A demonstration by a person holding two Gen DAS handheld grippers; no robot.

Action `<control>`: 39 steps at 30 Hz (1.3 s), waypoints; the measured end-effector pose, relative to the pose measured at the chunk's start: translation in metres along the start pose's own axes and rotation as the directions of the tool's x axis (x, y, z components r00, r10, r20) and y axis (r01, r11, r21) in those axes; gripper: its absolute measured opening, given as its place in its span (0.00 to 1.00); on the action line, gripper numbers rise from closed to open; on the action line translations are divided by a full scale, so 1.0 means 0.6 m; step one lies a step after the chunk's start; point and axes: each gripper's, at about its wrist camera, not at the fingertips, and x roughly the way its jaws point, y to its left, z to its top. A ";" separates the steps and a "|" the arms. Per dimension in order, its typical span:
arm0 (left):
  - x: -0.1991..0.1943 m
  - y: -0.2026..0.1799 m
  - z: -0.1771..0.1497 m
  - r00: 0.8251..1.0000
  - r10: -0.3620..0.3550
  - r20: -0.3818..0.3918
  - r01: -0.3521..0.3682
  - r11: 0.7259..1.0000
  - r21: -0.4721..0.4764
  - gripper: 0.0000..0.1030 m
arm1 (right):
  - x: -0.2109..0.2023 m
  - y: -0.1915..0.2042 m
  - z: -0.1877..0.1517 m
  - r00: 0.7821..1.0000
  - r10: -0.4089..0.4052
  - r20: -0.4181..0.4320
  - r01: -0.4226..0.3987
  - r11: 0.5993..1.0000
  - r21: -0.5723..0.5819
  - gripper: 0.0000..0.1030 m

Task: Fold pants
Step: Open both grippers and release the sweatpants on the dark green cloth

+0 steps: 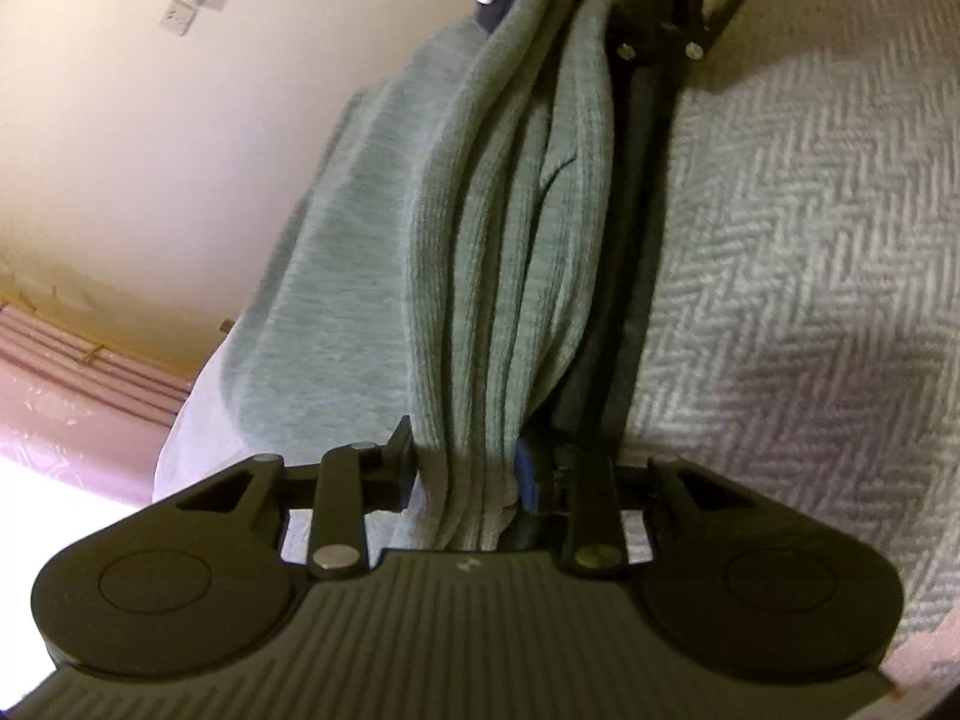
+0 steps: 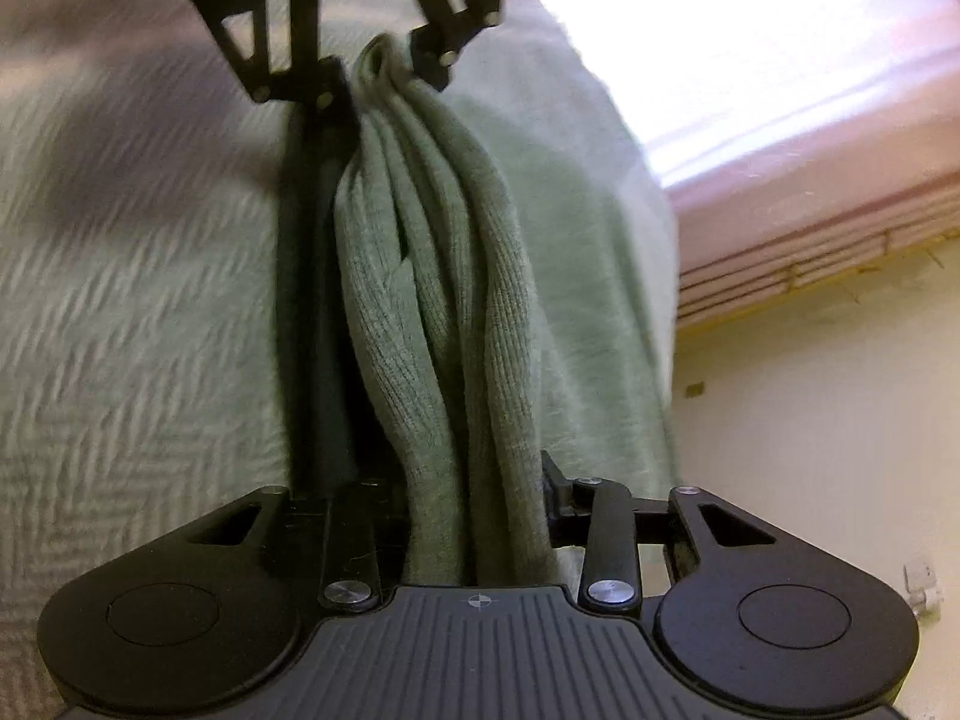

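The left gripper (image 1: pixel 465 474) is clamped on a bunched edge of the pants (image 1: pixel 510 252), several green knit layers being pinched between its jaws. The right gripper (image 2: pixel 480 516) is clamped on the same bundle from the opposite end, so that each gripper is seen at the far end of the cloth in the other's view. Between the two, the pants are stretched in a thick rope of folds, while a flatter part is draped below onto the bedspread (image 1: pixel 780 228), near its edge. A pale wall (image 1: pixel 120 138) is seen beyond.

The step in hand is judged to be the carrying over and laying down of a fold. It is best done with both grips kept firm, the edge held taut and level between them, and the layers lowered squarely onto the flat part before anything is released. Slack or uneven lowering would likely leave the fold skewed.
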 end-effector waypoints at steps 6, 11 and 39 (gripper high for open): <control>-0.043 0.047 -0.003 0.995 -0.098 -0.023 0.094 0.986 -0.137 0.32 | -0.051 -0.022 -0.001 0.996 0.046 -0.072 -0.038 0.993 0.111 0.40; -0.094 0.120 -0.006 0.987 -0.160 -0.001 0.148 0.914 -0.376 0.32 | -0.130 -0.078 0.003 0.982 0.144 -0.120 -0.083 0.908 0.411 0.40; -0.308 0.157 -0.040 0.965 -0.222 -0.139 -0.020 0.466 -0.884 0.80 | -0.213 -0.143 0.033 0.941 0.338 -0.012 0.005 0.021 1.000 0.61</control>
